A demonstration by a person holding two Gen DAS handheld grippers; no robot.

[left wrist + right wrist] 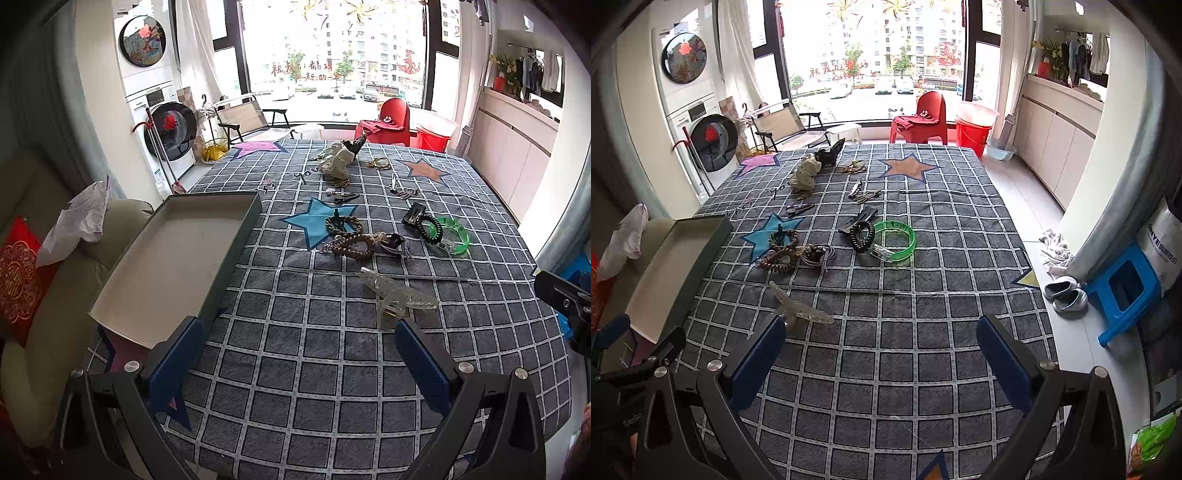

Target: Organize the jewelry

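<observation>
Beside the empty tray [177, 254] on the checked surface [332, 369], every piece lies unsorted, so by my reading sorting has not begun. Both the left tool [299, 354] and right tool [882, 350] hover released, holding nothing; the clear hair claw [399, 295], nearest the tray, seems the likely first pick.

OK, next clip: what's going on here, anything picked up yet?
Nothing is picked up yet. A person holds two grippers over a table with a checked cloth; the left gripper and the right gripper are both open and empty. The jewelry lies loose on the cloth: a clear hair claw nearest the fingers, then wooden bead bracelets, a black coil tie and a green bangle. The grey box at the left edge holds nothing visible.
</observation>
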